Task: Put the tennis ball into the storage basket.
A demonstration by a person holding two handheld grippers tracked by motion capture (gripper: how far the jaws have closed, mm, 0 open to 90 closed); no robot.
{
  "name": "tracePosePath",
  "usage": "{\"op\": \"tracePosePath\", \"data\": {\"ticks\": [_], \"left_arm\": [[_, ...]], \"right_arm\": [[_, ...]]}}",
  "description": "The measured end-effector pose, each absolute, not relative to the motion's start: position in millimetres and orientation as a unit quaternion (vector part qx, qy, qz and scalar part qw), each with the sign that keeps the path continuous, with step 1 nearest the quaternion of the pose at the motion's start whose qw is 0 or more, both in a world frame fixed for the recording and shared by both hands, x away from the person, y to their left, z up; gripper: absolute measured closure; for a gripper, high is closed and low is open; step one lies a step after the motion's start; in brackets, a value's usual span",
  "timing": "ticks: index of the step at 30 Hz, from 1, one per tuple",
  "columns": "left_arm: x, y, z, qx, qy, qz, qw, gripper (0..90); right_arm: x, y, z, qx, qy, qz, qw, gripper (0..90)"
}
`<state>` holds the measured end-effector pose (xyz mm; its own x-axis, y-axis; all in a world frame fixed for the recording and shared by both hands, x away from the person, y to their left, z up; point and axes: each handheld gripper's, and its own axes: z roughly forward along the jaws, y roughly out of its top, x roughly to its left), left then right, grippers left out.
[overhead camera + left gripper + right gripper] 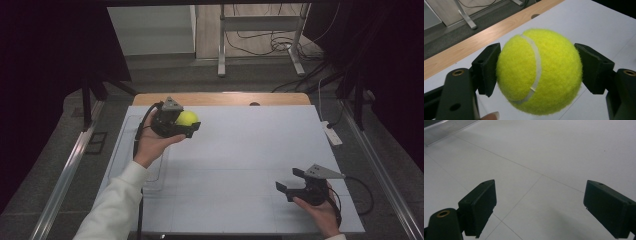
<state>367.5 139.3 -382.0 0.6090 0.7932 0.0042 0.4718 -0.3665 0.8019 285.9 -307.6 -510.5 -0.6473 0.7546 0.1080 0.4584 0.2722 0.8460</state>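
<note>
White table [240, 150] fronts grey floor [165, 75], cables [270, 42].

The high view looks forward and down over the whole bench [240, 150], while each gripper view looks along its own jaws, close over that same white top.

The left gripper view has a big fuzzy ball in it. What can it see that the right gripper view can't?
The left gripper view has a yellow tennis ball squeezed between its two black jaws, the table's wooden edge, and the floor beyond with a metal stand leg. The right gripper view has its own jaws standing wide apart with nothing between them, and a shiny rail in the corner. Both look down on the same white tabletop.
</note>
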Motion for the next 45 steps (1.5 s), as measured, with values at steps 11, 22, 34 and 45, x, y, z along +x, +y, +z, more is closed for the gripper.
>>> {"op": "tracePosePath", "data": {"ticks": [11, 22, 34, 45], "left_arm": [[370.4, 151.5, -379.0, 0.793, 0.407, 0.209, 0.401, 26.2], [373.3, 160.6, -381.2, 0.789, 0.42, 0.215, 0.394, 26.2], [376.4, 175.1, -382.8, 0.779, 0.437, 0.222, 0.39, 26.2], [377.3, 180.4, -382.5, 0.776, 0.443, 0.226, 0.388, 26.2]], "right_arm": [[286.0, -307.4, -510.9, 0.389, 0.781, 0.461, 0.16, 11.5], [285.8, -307.4, -511.0, 0.388, 0.782, 0.461, 0.16, 11.5], [286.0, -307.7, -511.1, 0.389, 0.782, 0.461, 0.16, 11.6], [286.1, -308.0, -511.1, 0.39, 0.781, 0.462, 0.16, 11.6]]}}
